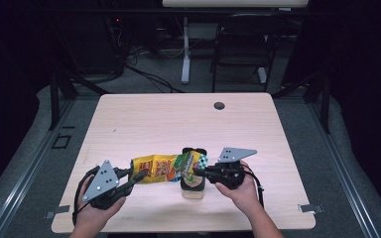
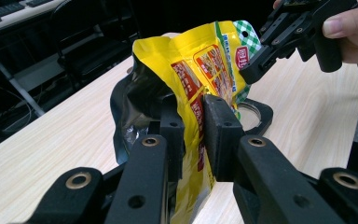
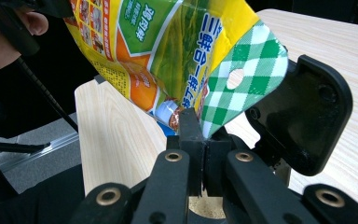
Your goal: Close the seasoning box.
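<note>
Bare table beyond the yellow pouch and black-lidded jar at the near edge.

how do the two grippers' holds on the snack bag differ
The left gripper clamps the snack bag at its yellow, torn-open end; the right gripper pinches the green-checked end with the hang hole. The left one's jaws stand apart around crumpled, puffed film, while the right one's jaws meet on a flat seal, above the container. Both are shut on the bag, holding it off the table.
</note>
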The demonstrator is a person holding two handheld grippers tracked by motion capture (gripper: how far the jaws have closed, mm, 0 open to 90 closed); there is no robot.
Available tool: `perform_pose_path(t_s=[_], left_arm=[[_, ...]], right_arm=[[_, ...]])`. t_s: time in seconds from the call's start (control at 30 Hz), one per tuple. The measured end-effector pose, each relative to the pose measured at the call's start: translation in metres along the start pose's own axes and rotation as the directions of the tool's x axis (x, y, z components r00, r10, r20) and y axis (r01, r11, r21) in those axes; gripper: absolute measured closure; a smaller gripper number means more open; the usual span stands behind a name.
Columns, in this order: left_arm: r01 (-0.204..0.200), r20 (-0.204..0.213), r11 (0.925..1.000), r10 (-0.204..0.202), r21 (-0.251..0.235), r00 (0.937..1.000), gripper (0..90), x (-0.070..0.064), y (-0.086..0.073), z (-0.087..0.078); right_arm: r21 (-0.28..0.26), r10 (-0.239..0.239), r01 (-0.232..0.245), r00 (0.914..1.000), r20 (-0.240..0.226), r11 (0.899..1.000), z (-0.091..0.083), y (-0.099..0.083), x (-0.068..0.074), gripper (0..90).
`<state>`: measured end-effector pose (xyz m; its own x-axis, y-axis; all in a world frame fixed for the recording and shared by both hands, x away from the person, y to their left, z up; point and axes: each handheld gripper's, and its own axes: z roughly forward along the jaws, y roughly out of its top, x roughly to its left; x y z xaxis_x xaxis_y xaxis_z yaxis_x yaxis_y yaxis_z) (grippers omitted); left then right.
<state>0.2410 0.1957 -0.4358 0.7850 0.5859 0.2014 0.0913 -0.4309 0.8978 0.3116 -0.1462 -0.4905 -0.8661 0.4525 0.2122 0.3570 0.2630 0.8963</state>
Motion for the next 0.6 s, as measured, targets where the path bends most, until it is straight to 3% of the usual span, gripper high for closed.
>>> perform_pose_path(t_s=[0.6], left_arm=[[-0.001, -0.001, 1.0, 0.001, -0.005, 1.0, 78.8, 0.0014, 0.0018, -0.0037]], right_arm=[[-0.002, -0.006, 0.006, 1.0, -0.007, 1.0, 0.004, 0.0005, 0.0041, 89.5]])
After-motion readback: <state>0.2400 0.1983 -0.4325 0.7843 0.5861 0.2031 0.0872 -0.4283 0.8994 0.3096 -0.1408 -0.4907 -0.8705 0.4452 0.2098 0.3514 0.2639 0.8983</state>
